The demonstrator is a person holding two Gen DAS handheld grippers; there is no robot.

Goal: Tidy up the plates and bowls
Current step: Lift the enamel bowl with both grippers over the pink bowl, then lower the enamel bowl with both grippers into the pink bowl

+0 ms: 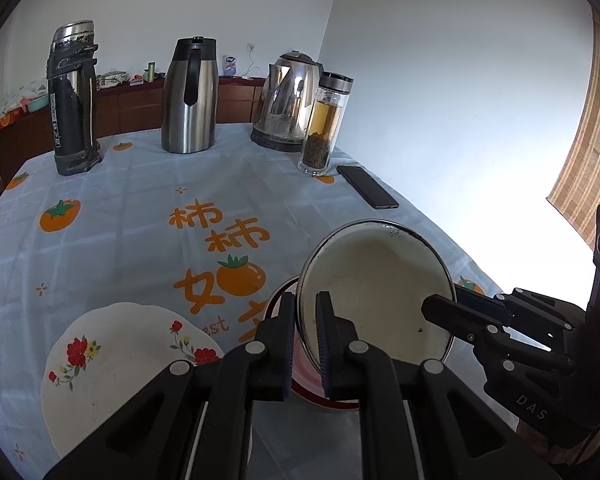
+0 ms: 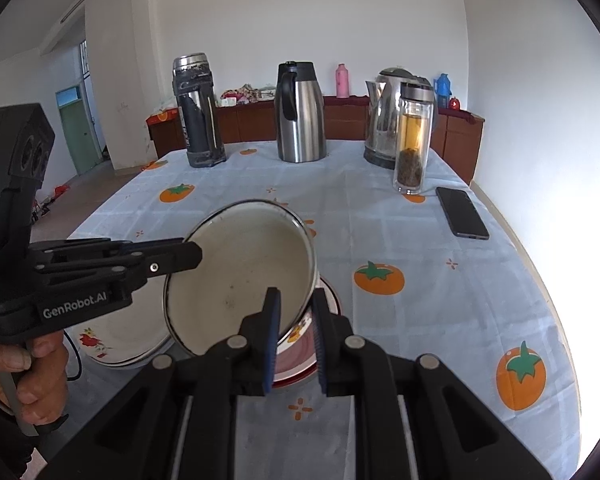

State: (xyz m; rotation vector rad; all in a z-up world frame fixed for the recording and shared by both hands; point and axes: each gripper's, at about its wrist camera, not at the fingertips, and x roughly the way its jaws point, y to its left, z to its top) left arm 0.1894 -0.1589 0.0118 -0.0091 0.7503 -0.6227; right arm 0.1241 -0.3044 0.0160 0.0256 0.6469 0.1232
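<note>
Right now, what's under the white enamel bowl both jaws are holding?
Under the tilted white enamel bowl sits a red-rimmed plate with pink bands on the blue persimmon-print tablecloth. The bowl and jaws cover most of it, so its centre can't be seen.

Table under a pale blue cloth printed with orange persimmons. Along the far edge, left to right — a worn black-and-steel thermos, a steel carafe with black handle, an electric kettle. A glass tea bottle stands just in front of the kettle, leaves settled at the bottom. A dark phone lies flat near the bottle — right edge. Brown sideboard behind.
</note>
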